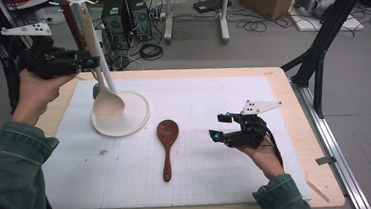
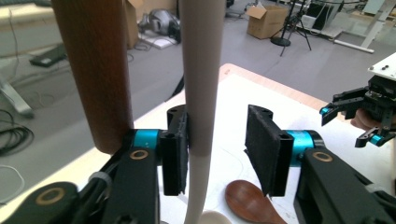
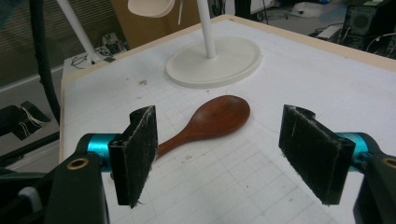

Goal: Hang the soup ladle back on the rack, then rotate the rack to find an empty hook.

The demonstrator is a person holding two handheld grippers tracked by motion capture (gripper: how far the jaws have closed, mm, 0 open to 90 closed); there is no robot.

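We see our left gripper raised near the far left corner of the table, beside the white stand. Its jaws are parted around the handle of the pale ladle, which hangs on the stand with its bowl just above the round base. In the left gripper view the handle lies against one pad while the other pad stands clear, so nothing is clamped. A dark wooden handle hangs beside it. Our right gripper rests near the right edge, jaws wide apart and empty. The brown wooden spoon lies flat on the white mat mid-table, between stand and right gripper.
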